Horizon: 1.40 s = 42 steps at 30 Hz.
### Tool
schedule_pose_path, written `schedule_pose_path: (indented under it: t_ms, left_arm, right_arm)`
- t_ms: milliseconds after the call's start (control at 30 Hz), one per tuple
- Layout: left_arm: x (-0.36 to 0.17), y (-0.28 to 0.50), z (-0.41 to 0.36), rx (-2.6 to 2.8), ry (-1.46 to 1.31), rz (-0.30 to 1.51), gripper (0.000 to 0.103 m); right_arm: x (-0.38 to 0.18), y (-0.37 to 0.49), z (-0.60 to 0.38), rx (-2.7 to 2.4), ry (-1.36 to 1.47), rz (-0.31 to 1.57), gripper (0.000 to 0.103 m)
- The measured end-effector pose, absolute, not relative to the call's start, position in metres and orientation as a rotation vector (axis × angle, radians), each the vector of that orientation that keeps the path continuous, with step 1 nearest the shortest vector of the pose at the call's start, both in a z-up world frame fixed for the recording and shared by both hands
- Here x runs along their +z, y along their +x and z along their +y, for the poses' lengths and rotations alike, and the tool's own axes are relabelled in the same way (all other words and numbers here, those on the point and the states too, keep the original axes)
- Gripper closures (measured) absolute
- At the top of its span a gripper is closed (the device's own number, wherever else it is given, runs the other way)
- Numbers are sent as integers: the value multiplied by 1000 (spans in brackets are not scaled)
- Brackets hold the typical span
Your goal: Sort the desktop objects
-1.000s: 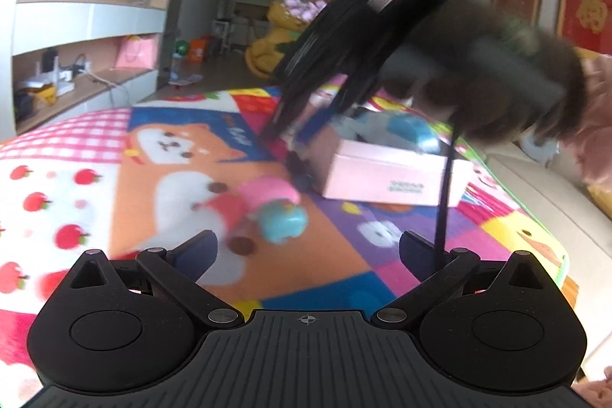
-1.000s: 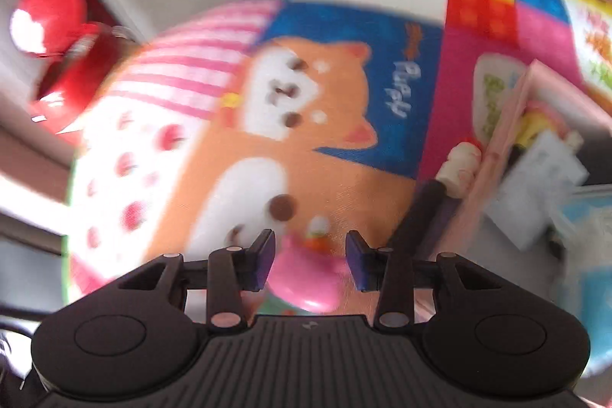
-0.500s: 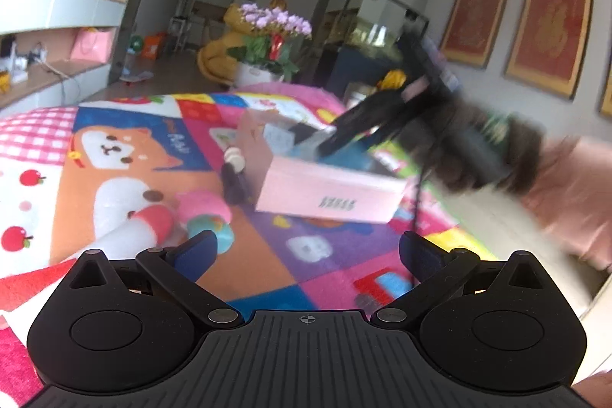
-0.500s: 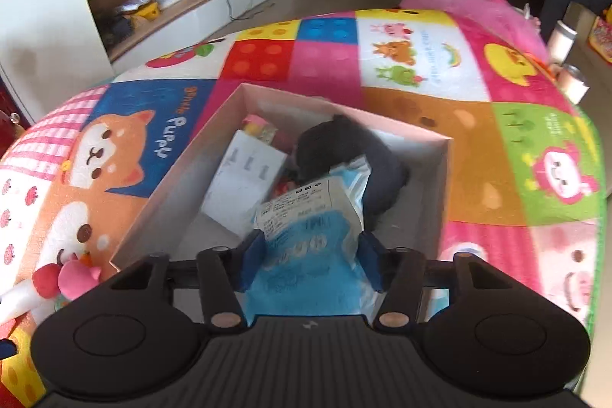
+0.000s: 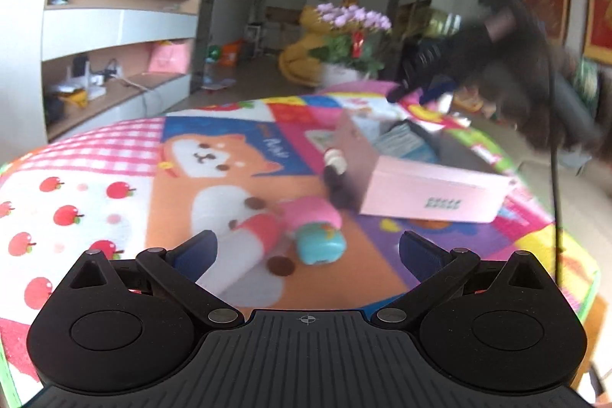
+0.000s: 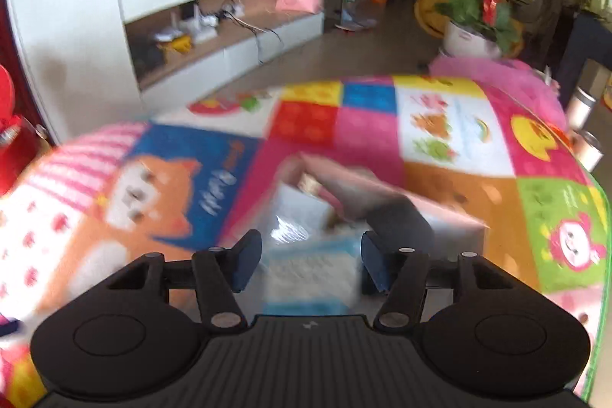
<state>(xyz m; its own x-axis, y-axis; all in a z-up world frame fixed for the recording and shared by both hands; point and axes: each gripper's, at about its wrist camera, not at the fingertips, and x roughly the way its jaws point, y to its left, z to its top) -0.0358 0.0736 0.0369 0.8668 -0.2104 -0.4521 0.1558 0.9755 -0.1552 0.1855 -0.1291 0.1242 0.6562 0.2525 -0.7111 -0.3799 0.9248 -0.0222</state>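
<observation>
Pink box (image 5: 428,194) on the table already holds a blue packet (image 6: 306,266) and dark item. Our right tool (image 6: 311,260) hovers above it, jaws opening, pinching nothing. Left tool (image 5: 306,249) is spread, empty; toys (image 5: 306,228) remain unsorted beside the box.
</observation>
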Motion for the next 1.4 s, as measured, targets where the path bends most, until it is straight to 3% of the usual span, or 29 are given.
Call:
schedule_pose_path:
  t_ms: [67, 367, 433, 500, 900, 1033, 1133, 1200, 1267, 1400]
  left_arm:
    - [35, -33, 72, -197, -111, 483, 0]
    - [22, -37, 69, -202, -93, 440, 0]
    - [22, -38, 70, -213, -103, 436, 0]
    - [22, -38, 72, -226, -117, 432, 0]
    - [22, -44, 56, -249, -43, 471, 0]
    - [21, -51, 39, -280, 35, 505, 0]
    - [18, -58, 28, -310, 69, 527, 0]
    - [14, -61, 20, -306, 96, 543, 0]
    - [12, -63, 16, -294, 109, 555, 0]
    - [10, -63, 13, -251, 89, 590, 0]
  right_arm:
    - [125, 195, -103, 390, -198, 824, 80]
    - [49, 271, 13, 222, -558, 953, 82]
    - [35, 276, 22, 181, -652, 973, 89]
    - [31, 272, 25, 191, -667, 1024, 89]
    - [57, 140, 9, 515, -642, 1096, 86]
    - [57, 102, -31, 532, -603, 1127, 86]
    - [64, 75, -74, 448, -551, 1047, 85]
    - [74, 62, -110, 412, -418, 990, 76]
    - [84, 42, -148, 358, -268, 914, 59]
    - [80, -6, -202, 222, -106, 743, 44]
